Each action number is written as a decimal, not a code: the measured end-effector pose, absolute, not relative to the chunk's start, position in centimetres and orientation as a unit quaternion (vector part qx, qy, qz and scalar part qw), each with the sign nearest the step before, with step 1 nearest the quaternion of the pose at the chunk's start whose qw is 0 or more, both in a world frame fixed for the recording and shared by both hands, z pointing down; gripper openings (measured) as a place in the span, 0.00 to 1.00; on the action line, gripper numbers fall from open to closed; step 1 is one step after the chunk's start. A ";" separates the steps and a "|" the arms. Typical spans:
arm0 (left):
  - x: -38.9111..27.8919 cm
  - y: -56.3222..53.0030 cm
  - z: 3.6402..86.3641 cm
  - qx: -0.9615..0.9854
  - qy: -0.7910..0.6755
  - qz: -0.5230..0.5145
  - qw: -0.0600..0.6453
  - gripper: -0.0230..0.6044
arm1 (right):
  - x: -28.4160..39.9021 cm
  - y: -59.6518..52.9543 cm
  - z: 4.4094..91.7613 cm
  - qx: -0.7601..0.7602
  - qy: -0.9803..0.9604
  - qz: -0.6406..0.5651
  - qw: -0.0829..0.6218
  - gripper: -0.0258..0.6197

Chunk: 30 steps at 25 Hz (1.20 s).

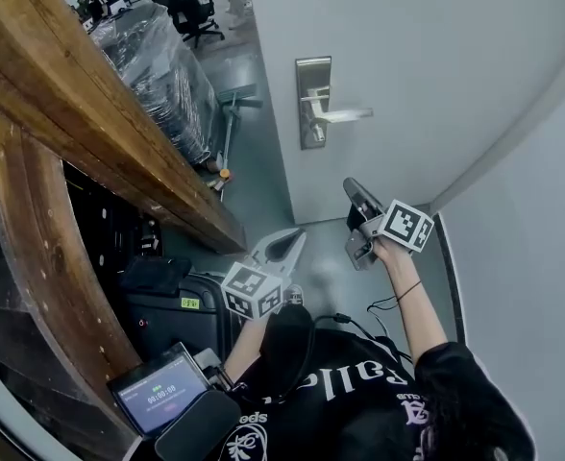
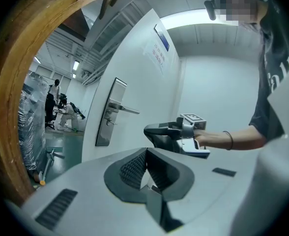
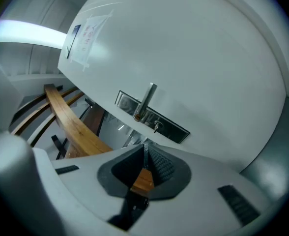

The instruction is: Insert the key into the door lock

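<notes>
The white door (image 1: 407, 56) carries a steel lock plate (image 1: 312, 102) with a lever handle (image 1: 345, 115). A small key (image 3: 156, 126) sticks out of the plate below the handle (image 3: 147, 101), and it also shows as the key (image 2: 108, 122) in the left gripper view. My right gripper (image 1: 352, 185) is raised toward the door, a short way below and right of the plate, its jaws (image 3: 145, 148) shut with nothing in them. My left gripper (image 1: 292, 238) sits lower and further back, also shut and empty (image 2: 146, 154). The right gripper (image 2: 174, 134) crosses the left gripper view.
A curved wooden beam (image 1: 90, 113) fills the left side. Behind it stands a plastic-wrapped pallet (image 1: 162, 75), with an office chair (image 1: 191, 8) and people further off. A black case (image 1: 177, 301) and a timer screen (image 1: 158, 392) lie near my body. A notice (image 2: 160, 45) hangs on the door.
</notes>
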<state>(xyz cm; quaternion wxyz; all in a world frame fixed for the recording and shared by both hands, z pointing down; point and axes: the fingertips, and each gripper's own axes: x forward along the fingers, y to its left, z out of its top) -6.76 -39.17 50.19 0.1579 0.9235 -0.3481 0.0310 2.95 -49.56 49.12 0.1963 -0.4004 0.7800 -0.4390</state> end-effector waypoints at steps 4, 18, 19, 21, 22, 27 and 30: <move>-4.5 -36.4 50.4 0.923 -0.346 0.033 0.165 0.04 | 4.0 -43.1 49.0 -0.399 0.805 -0.411 0.154 0.09; 1.9 -20.1 53.4 0.903 -0.376 0.047 0.203 0.04 | 5.2 -22.2 52.9 -0.344 0.861 -0.374 0.027 0.09; 1.9 -18.9 53.6 0.901 -0.379 0.051 0.204 0.04 | 5.2 -21.2 53.0 -0.342 0.864 -0.368 0.021 0.09; 1.9 -17.1 53.8 0.899 -0.384 0.057 0.203 0.04 | 5.2 -19.4 52.9 -0.338 0.869 -0.361 0.017 0.09; 1.8 -16.4 53.7 0.898 -0.386 0.060 0.202 0.04 | 5.2 -18.6 52.9 -0.335 0.870 -0.361 0.019 0.09; 1.0 -14.1 53.1 0.896 -0.392 0.072 0.195 0.04 | 4.7 -15.6 52.9 -0.328 0.867 -0.374 0.032 0.09; 0.4 -13.3 52.5 0.897 -0.392 0.075 0.189 0.04 | 3.9 -14.6 53.1 -0.323 0.867 -0.377 0.027 0.09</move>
